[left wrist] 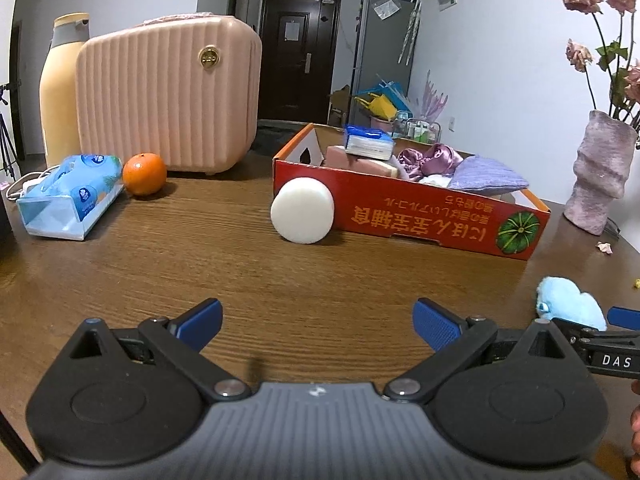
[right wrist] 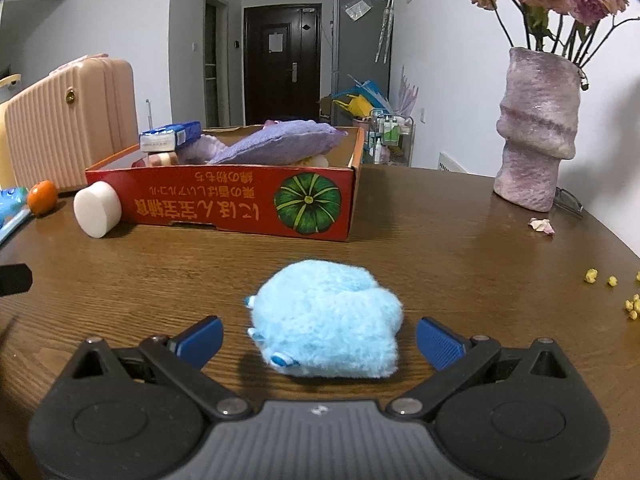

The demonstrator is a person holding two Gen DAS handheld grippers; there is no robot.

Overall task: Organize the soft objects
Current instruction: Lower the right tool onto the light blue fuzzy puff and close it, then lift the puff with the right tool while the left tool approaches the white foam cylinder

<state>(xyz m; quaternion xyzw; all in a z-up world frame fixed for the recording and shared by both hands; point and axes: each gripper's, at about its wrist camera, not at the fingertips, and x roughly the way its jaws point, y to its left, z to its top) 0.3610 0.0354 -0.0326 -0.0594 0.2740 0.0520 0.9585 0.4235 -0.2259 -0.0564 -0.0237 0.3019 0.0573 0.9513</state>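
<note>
**Blue plush between wide right jaws**

Right gripper [right wrist: 319, 340]: jaws spread wide, blue pads either side of the plush [right wrist: 326, 318], neither pad clearly touching it. Plush lay on the table [right wrist: 460, 248], in front of the box [right wrist: 240, 204] and apart from it.

Left gripper [left wrist: 318, 330]: jaws spread just as wide, nothing between them, bare wood under them. Read "DAS" on the black arm at the right edge of the left view.

Box: red card, printed with upside-down Japanese lettering and a green pumpkin. Held a purple cloth [right wrist: 280, 142], satin fabric [left wrist: 430, 159], a blue tissue pack [left wrist: 368, 142]. White puck [left wrist: 302, 210] leaning against the box front. Left of the box, an orange [left wrist: 144, 173], a tissue pack [left wrist: 72, 196], a pink case [left wrist: 168, 96]. Right of the box, a vase [right wrist: 536, 128].
</note>
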